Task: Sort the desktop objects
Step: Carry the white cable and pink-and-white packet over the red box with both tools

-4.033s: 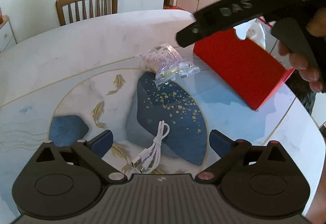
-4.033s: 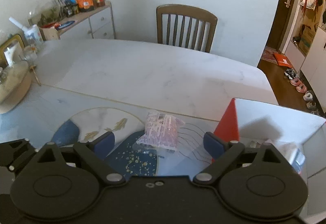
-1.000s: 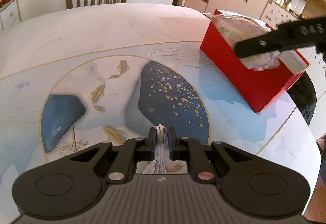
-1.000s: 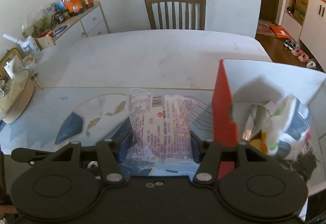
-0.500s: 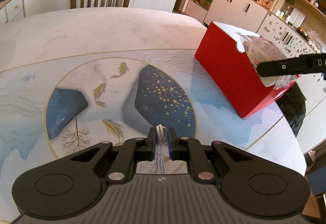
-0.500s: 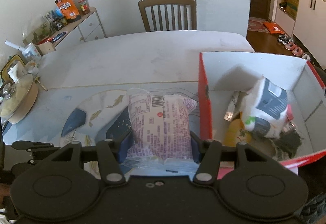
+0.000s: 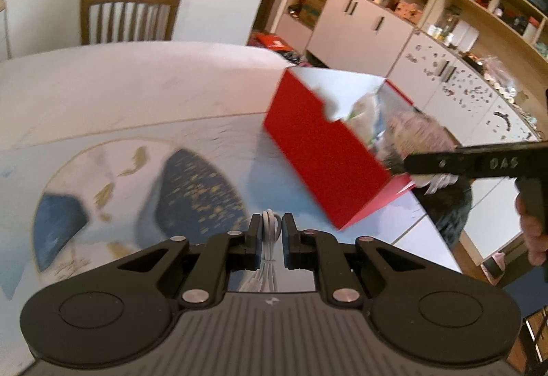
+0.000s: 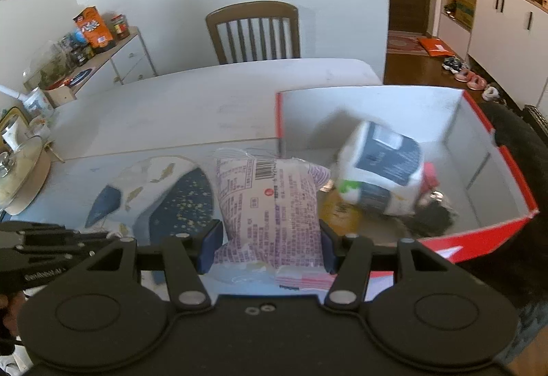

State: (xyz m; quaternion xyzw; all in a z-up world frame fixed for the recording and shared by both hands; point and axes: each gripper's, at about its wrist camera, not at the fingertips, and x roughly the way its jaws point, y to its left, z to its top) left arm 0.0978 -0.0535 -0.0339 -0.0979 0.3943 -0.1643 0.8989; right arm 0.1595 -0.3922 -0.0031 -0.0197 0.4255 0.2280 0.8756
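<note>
The left hand-held gripper (image 7: pixel 272 240) is clenched on a white cable (image 7: pixel 269 239), whose loop pokes up between its pads while the rest hangs beneath, above the bench (image 7: pixel 137 95). Only this view shows the cable. Ahead and to the right of it stands the red box (image 7: pixel 318 150), seen from outside. Further right the right hand-held gripper (image 7: pixel 407 163) appears side-on at the box's near corner, with a hand (image 7: pixel 534 232) on its handle.

The right wrist view alone looks into the box (image 8: pixel 459 122). Its own hand-held gripper (image 8: pixel 270 239) is grasping a snack bag (image 8: pixel 270 204), pinched on both sides, with the left box wall just ahead of it. Inside the box, ahead and right, lie a white and dark pack (image 8: pixel 383 170), something yellow (image 8: pixel 339 215) and something dark (image 8: pixel 431 218), blurred.
</note>
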